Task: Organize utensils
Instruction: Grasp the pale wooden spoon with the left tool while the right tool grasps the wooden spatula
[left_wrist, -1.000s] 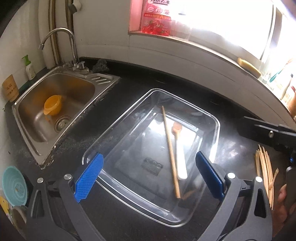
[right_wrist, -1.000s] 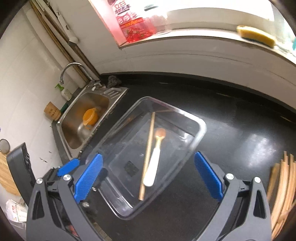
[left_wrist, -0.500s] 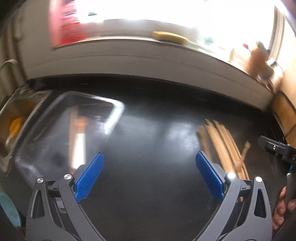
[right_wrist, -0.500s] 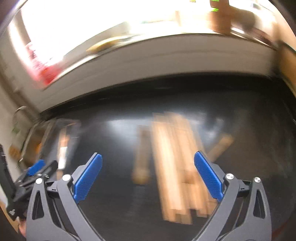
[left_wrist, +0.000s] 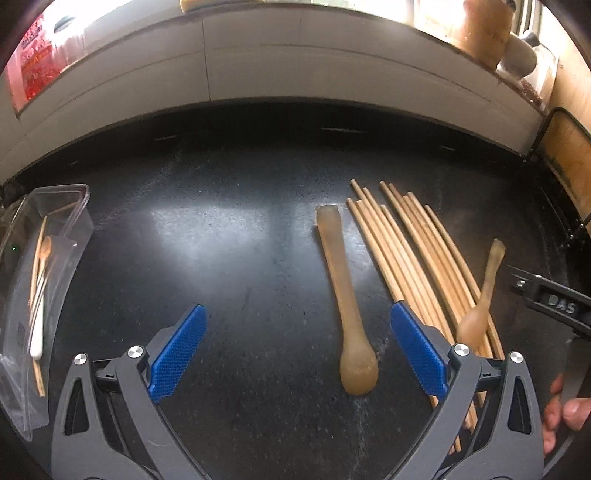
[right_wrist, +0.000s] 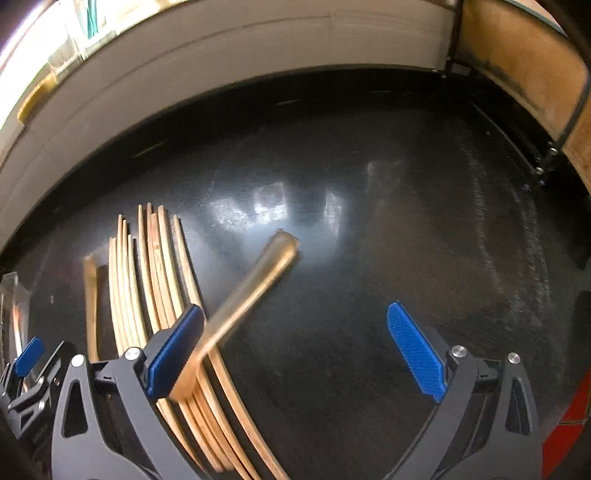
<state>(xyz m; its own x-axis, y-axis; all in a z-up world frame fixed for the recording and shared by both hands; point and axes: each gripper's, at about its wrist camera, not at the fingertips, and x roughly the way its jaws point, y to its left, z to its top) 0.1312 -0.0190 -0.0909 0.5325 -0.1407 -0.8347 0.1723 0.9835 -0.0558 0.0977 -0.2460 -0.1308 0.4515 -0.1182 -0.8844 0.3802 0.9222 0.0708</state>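
A translucent amber spoon lies on the black counter, bowl toward me, between the fingers of my open left gripper. Right of it lie several wooden chopsticks in a row, with a second amber spoon resting across them. In the right wrist view that second spoon crosses the chopsticks beside the left finger of my open right gripper, which holds nothing. The clear plastic tray at far left holds a chopstick and a white-handled spoon.
A white tiled backsplash and windowsill run along the counter's far edge. A wooden board in a black rack stands at the right end. A person's fingers hold the right gripper's handle at lower right.
Both grippers have swung right, away from the tray and sink, and now hover over the loose chopsticks and spoons. Both stay open.
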